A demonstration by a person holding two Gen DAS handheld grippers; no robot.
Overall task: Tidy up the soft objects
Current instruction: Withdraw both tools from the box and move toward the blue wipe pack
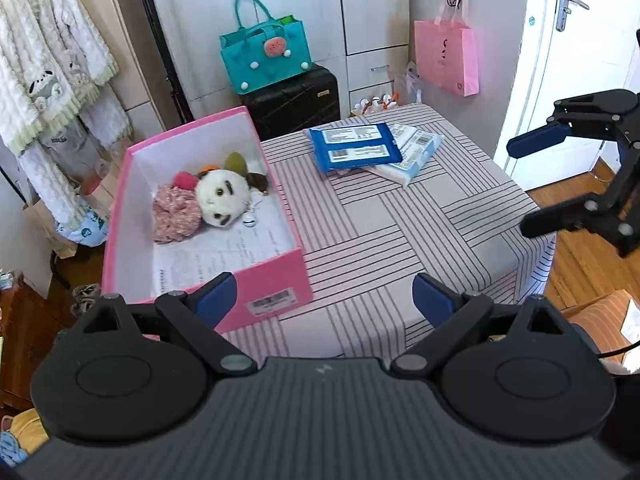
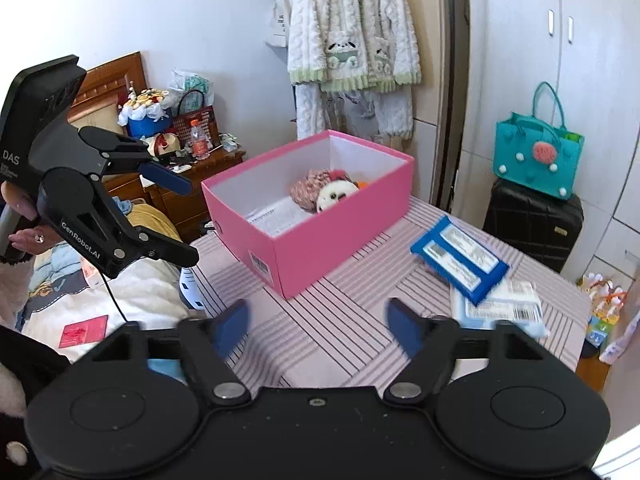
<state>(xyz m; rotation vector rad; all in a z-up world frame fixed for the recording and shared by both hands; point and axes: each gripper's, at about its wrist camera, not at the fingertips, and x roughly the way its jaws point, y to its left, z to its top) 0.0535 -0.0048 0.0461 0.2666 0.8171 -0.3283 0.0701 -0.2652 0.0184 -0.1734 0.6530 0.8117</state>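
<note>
In the right wrist view the near wall of the pink box hides the lower half of the panda plush and most of the pink floral fabric bundle. The blue wipes pack lies on the white pack and covers much of it; the print on both labels is too small to read. The white pack's near corner blurs behind the right gripper. In the left wrist view the picture's right edge cuts off the right gripper's body. Text on the paper sheet lining the box is illegible.
</note>
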